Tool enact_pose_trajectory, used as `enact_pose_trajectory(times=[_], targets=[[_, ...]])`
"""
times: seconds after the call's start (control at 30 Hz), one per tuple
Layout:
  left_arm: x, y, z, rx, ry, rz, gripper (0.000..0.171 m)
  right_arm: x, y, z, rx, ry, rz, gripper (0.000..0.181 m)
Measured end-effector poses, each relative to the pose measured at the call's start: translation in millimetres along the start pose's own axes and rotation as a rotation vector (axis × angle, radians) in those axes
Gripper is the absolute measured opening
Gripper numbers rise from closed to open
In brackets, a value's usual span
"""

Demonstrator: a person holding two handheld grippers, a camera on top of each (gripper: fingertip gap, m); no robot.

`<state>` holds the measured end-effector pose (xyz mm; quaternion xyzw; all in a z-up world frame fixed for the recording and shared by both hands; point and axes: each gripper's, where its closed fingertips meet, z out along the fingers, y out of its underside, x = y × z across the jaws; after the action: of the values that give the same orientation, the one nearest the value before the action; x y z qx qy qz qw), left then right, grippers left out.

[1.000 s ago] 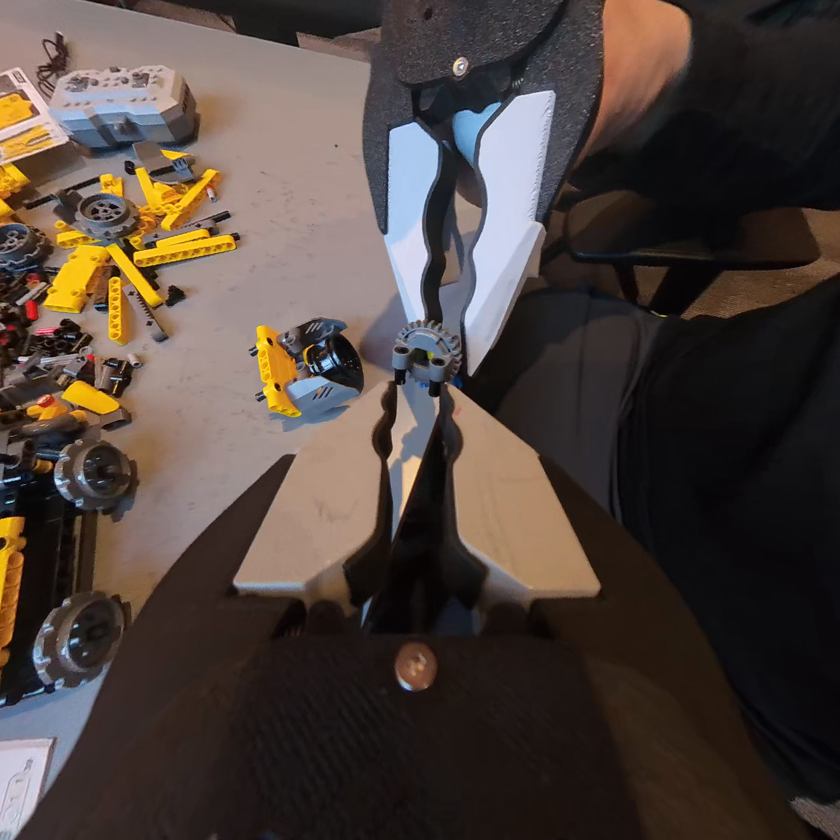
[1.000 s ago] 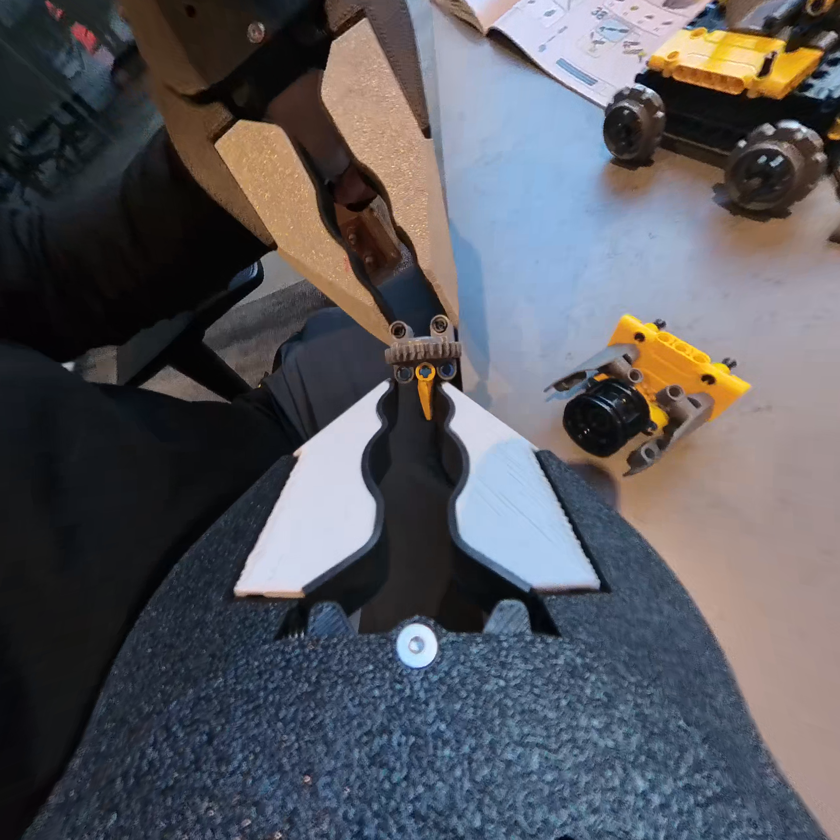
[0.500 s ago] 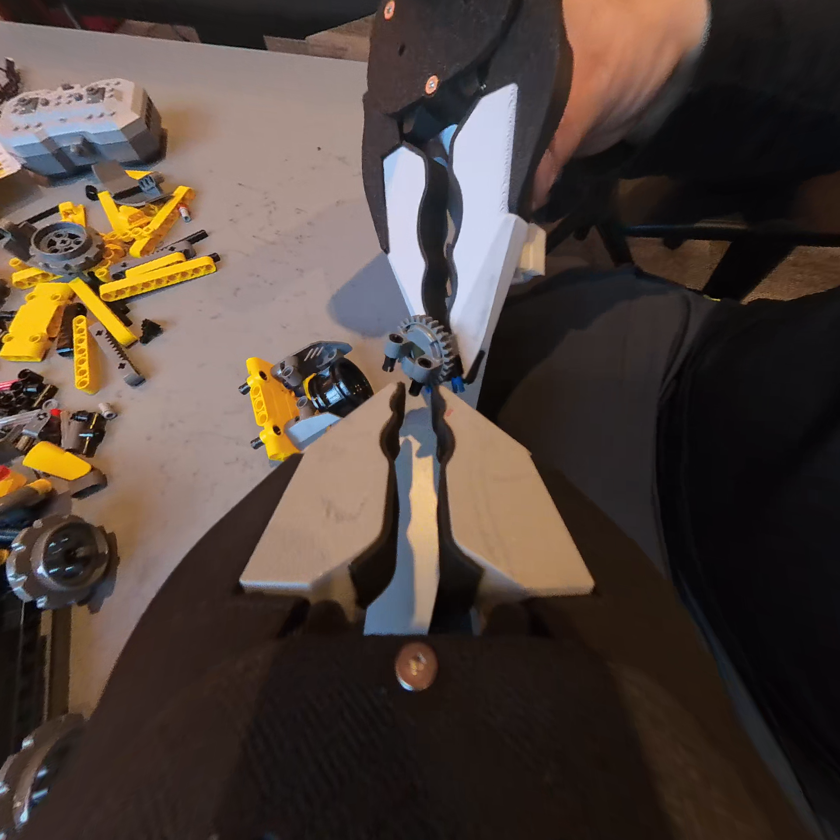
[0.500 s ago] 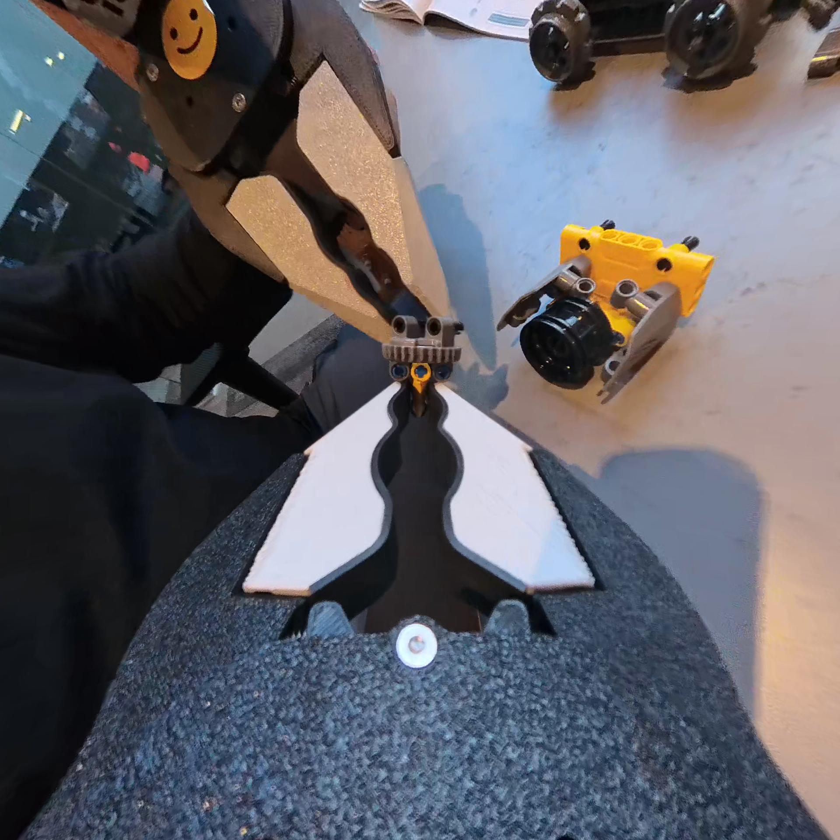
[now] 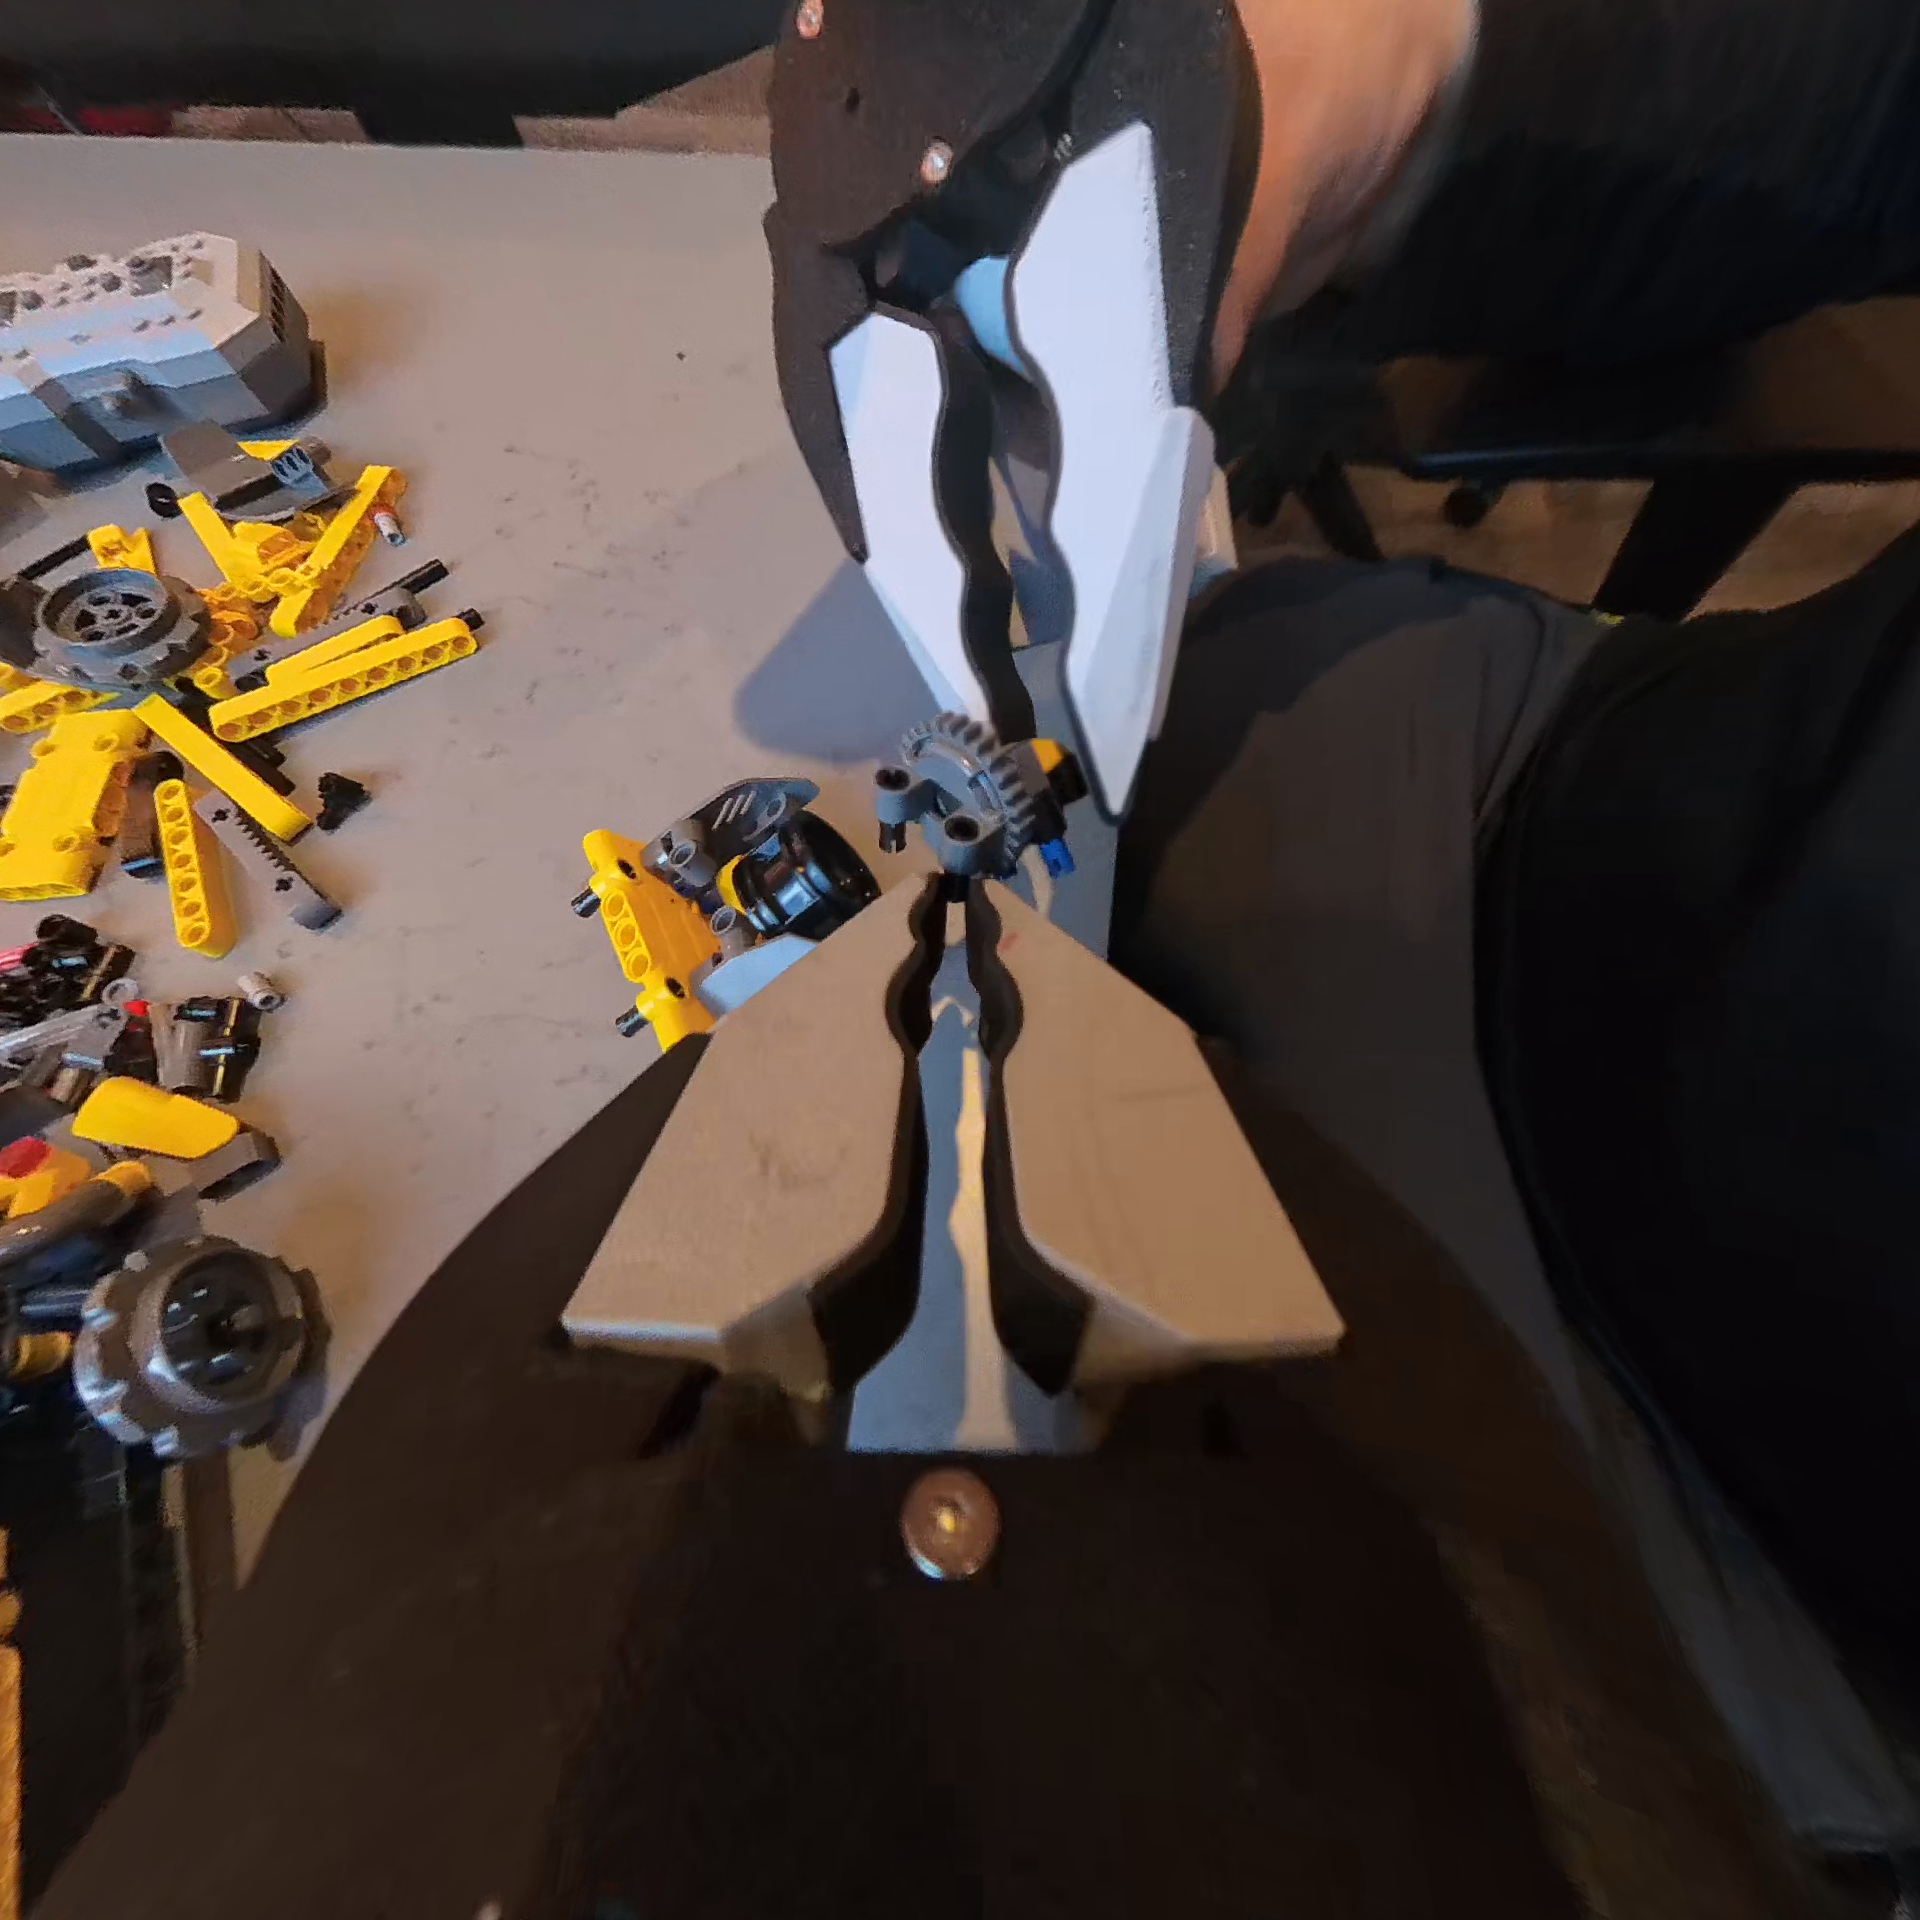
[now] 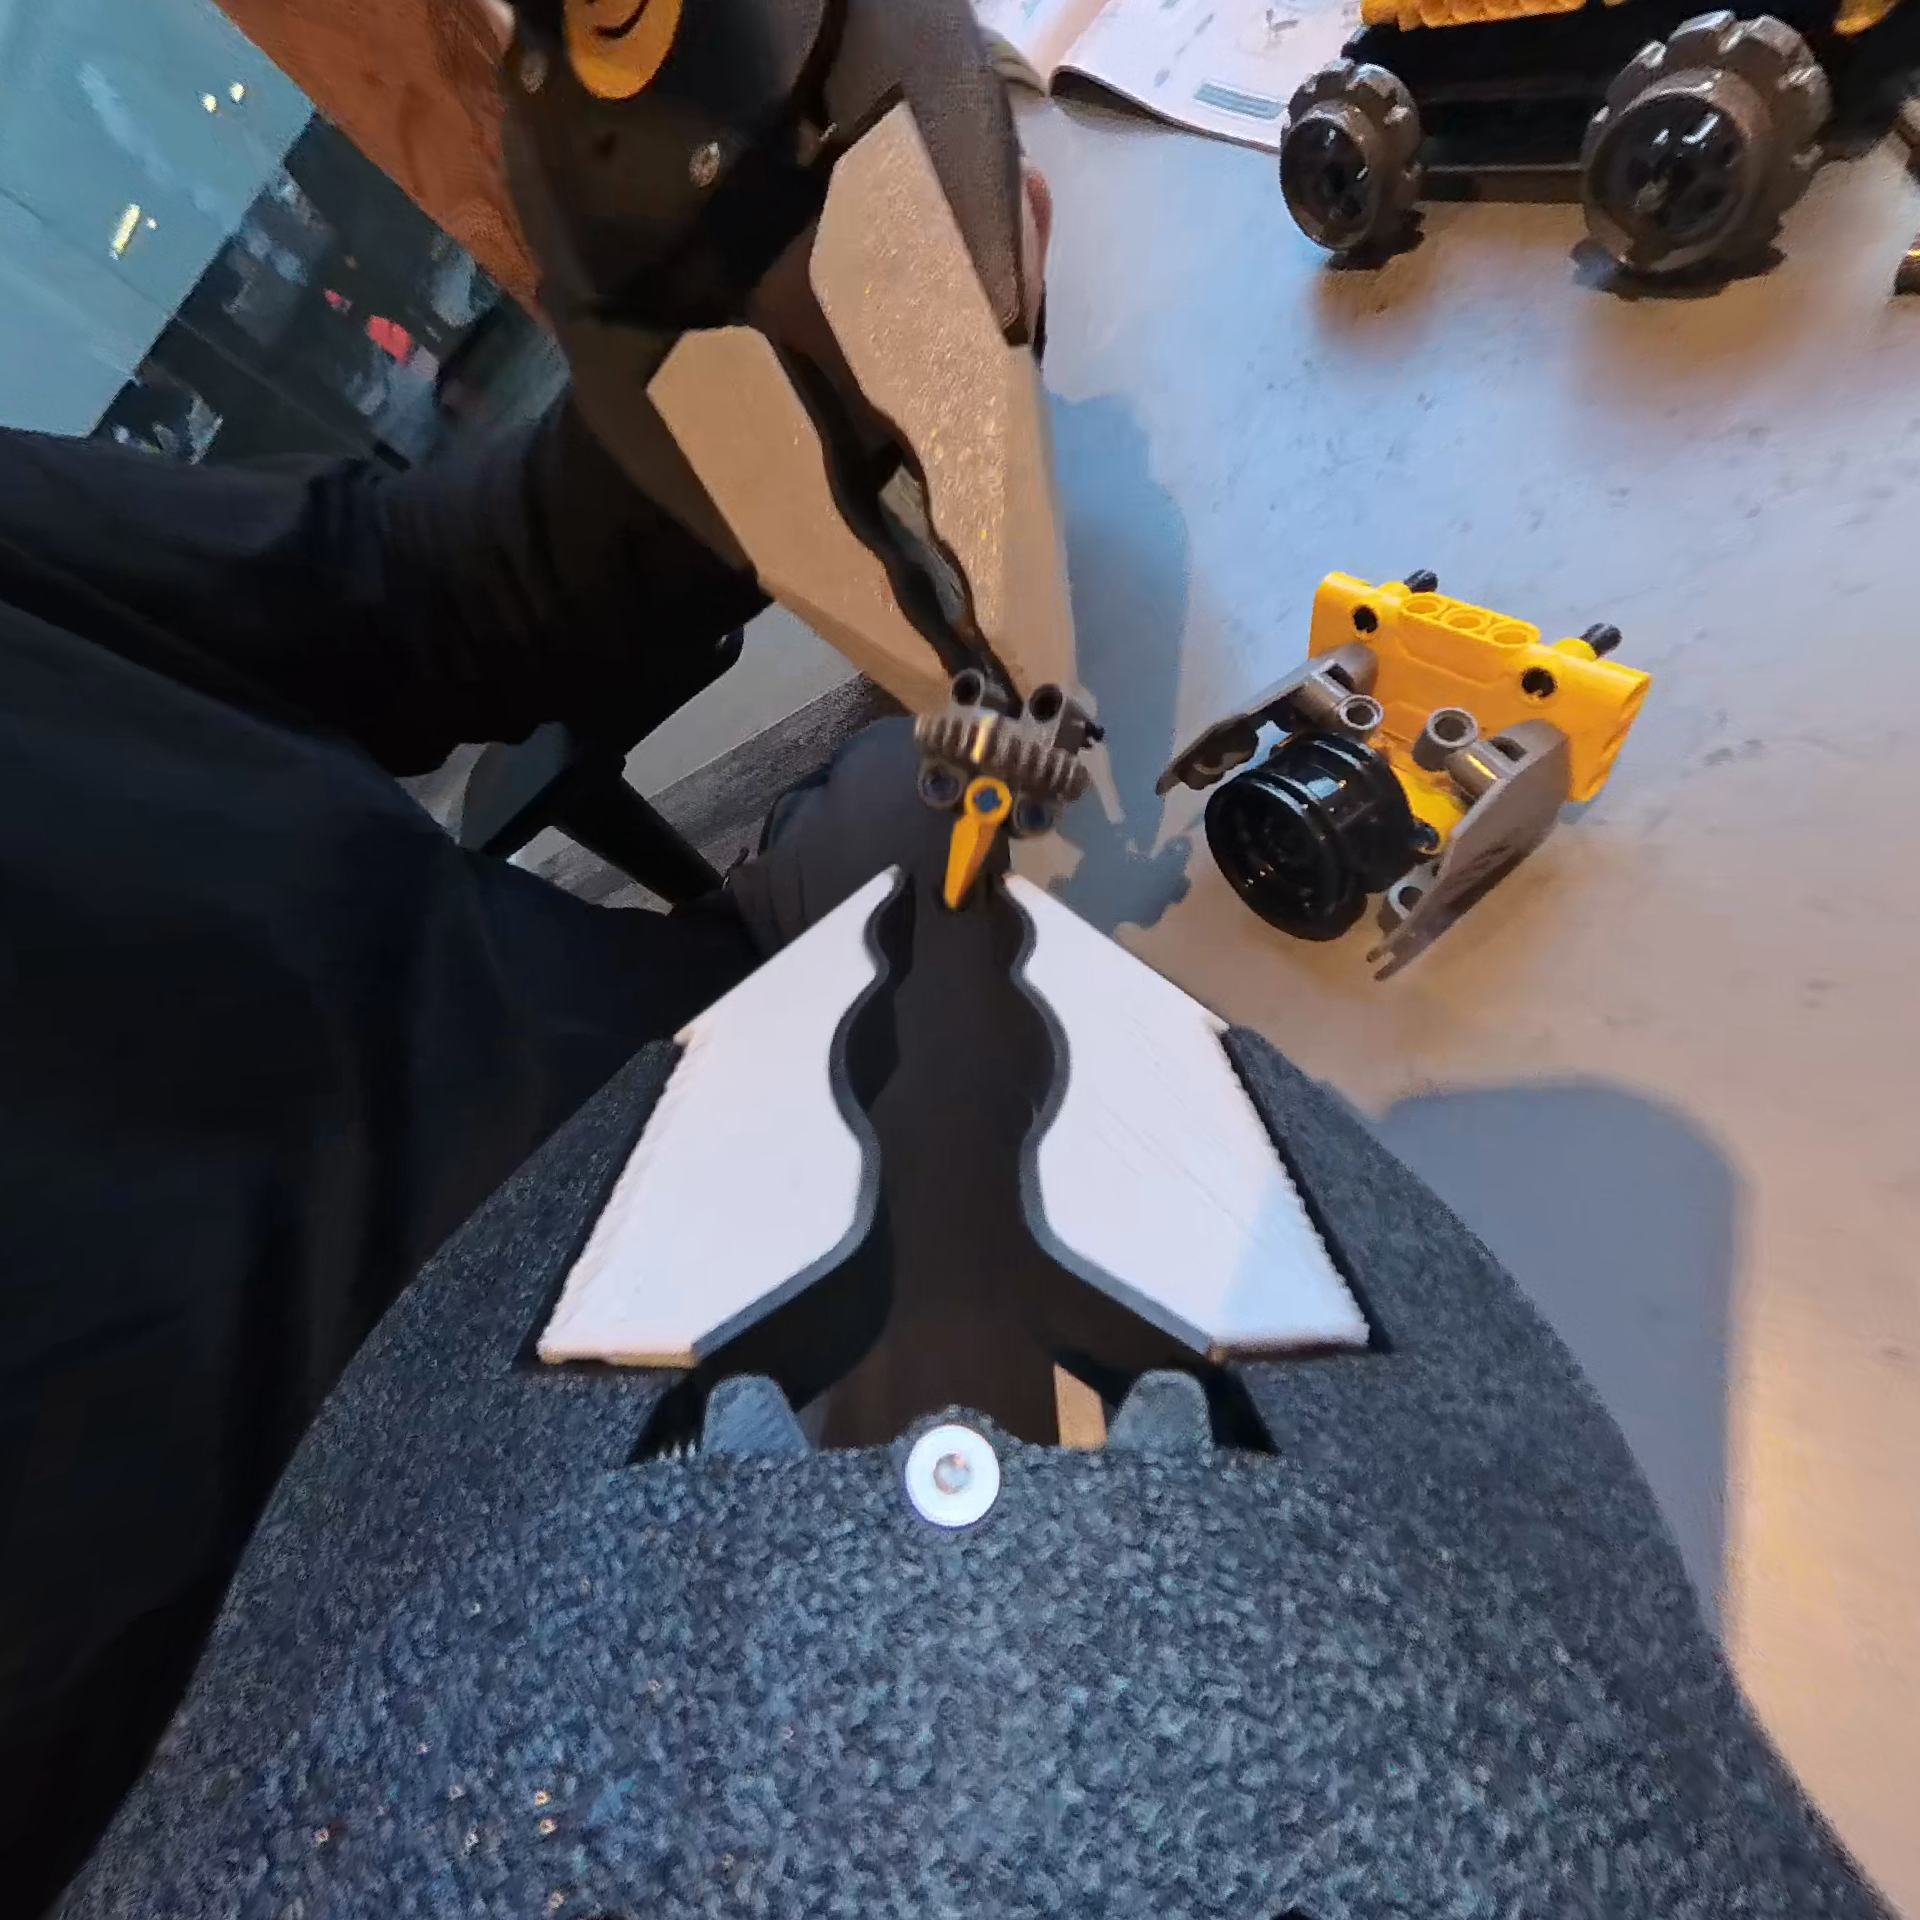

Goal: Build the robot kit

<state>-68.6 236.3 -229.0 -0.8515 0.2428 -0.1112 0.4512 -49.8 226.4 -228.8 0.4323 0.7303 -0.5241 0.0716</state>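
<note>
A small grey gear assembly [image 5: 956, 800] with black pins, a blue pin and a yellow piece hangs in the air at the table's near edge, held between both grippers. My left gripper [image 5: 954, 885], with tan fingers, is shut on its lower grey connector end. My right gripper [image 6: 961, 896], with white fingers, is shut on the pointed yellow piece [image 6: 971, 842] that sticks out of the gear assembly [image 6: 997, 743]. The right gripper [image 5: 1049, 753] comes down from above in the left wrist view. The left gripper [image 6: 1013, 698] comes down from above in the right wrist view.
A yellow-and-grey sub-assembly with a black hub [image 5: 727, 904] [image 6: 1403, 769] lies on the grey table [image 5: 582, 436] close by. Loose yellow and grey pieces [image 5: 208, 675], a grey box [image 5: 135, 332] and a wheel [image 5: 197, 1340] lie left. A wheeled model [image 6: 1558, 135] and a booklet [image 6: 1174, 62] lie beyond. A person's dark-clothed lap [image 5: 1558, 1039] is right of the table. Only a small space, under 4 cm, lies between the two pairs of fingers.
Both grippers have tilted and shifted together while holding the gear assembly. The gear now faces more to the side, and the sub-assembly on the table appears closer to the left gripper.
</note>
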Motion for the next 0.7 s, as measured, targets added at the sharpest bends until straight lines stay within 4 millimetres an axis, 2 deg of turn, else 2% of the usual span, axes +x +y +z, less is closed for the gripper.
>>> enact_pose_trajectory(times=[0.1,0.17,0.3,0.43,0.57,0.7], targets=[[1.4,-2.7,-5.1,0.068,0.079,-0.083,0.002,3.4,0.1,-9.5,-0.025,0.017,-0.047,0.020],[10.7,-4.4,-6.9,0.100,0.186,-0.149,0.002,7.6,-8.1,-21.6,-0.008,0.050,-0.112,0.021],[18.0,-9.6,-8.3,0.157,0.274,-0.167,0.002,-6.9,-30.7,-36.1,0.055,-0.024,-0.316,0.022],[24.4,-13.2,-9.1,0.176,0.310,-0.083,0.002,-30.1,-38.0,-31.4,0.060,-0.158,-0.535,0.019],[28.9,-22.1,-14.8,0.239,0.311,0.030,0.001,-27.8,-34.9,-16.6,-0.021,-0.171,-0.634,0.018],[29.5,-12.2,-13.0,0.168,0.324,0.052,0.001,-25.3,-29.7,-7.7,-0.067,-0.175,-0.740,0.016]])
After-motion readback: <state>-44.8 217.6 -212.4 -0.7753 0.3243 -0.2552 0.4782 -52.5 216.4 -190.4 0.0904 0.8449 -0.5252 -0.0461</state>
